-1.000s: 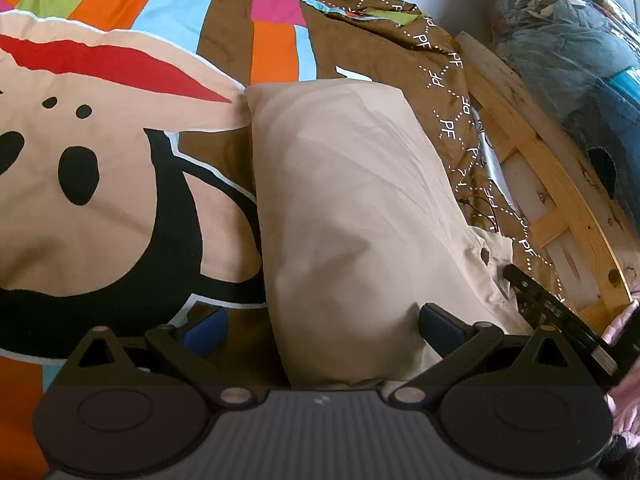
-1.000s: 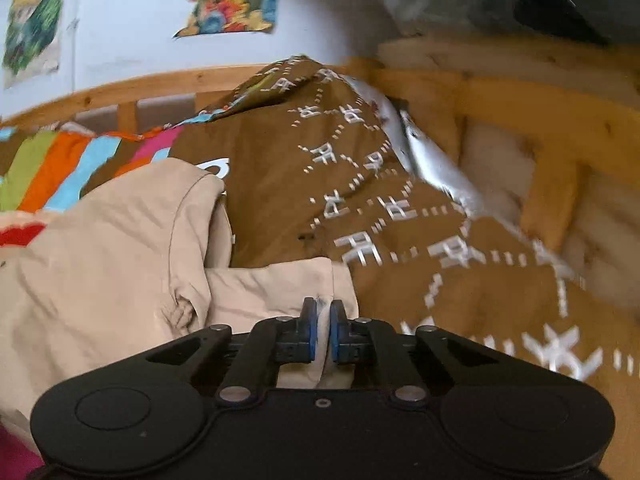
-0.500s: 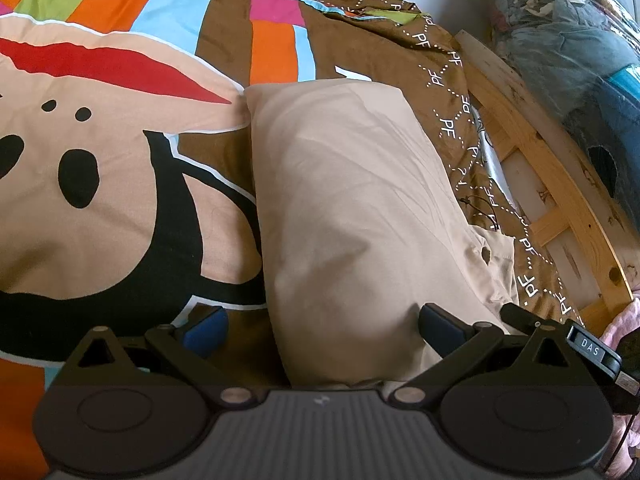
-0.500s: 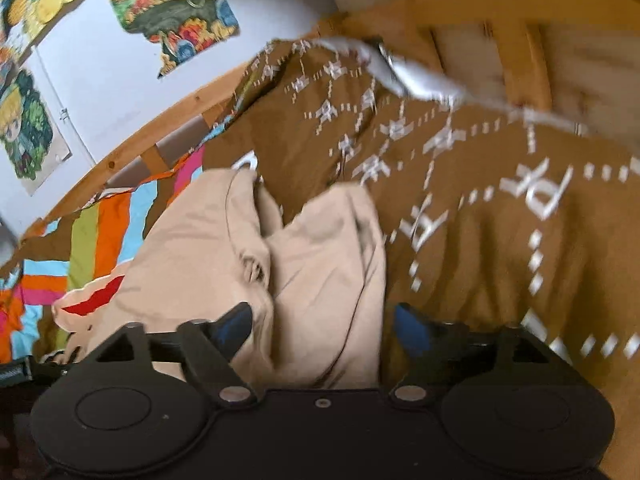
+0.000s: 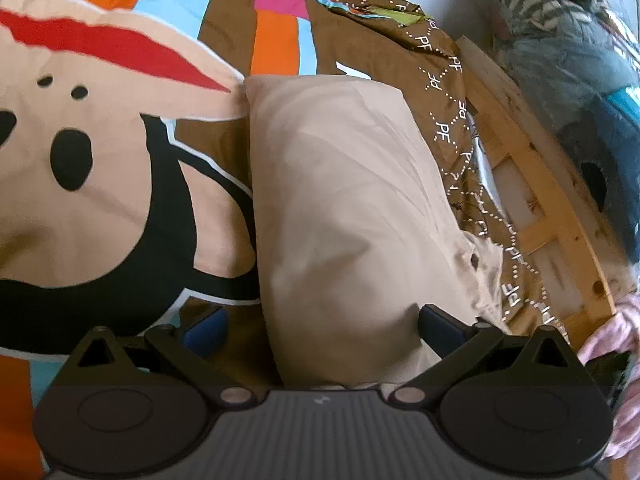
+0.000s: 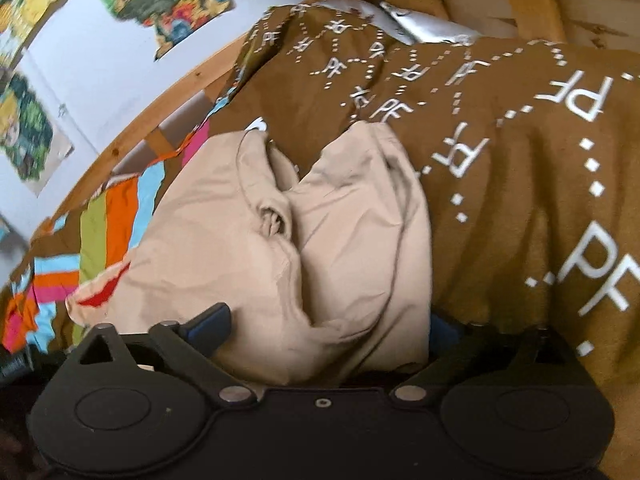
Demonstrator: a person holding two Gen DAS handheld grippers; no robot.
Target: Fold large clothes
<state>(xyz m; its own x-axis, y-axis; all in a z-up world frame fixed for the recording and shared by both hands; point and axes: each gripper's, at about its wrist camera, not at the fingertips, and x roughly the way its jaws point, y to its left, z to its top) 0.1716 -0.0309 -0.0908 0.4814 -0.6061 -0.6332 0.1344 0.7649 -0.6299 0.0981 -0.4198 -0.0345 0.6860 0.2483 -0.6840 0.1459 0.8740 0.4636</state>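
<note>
Because the beige garment [image 5: 352, 216] is soft, light and limp, lying folded lengthwise on the patterned bedcover [image 5: 100, 168] at frame centre, I grip its bunched near edge. My right gripper [image 6: 324, 328] has just been opening, and the cloth sits loose between its jaws; my left gripper [image 5: 320, 324] likewise stands released astride the near end.

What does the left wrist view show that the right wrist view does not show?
Only the left wrist view: the garment's smooth folded top, a dark button near its edge, the big cartoon face on the bedcover and a pile of bags beyond the bed frame.
Only the right wrist view: posters on the wall and the garment's bunched, creased end.
Both: the beige garment, the brown lettered cover, wide-open jaws.
</note>
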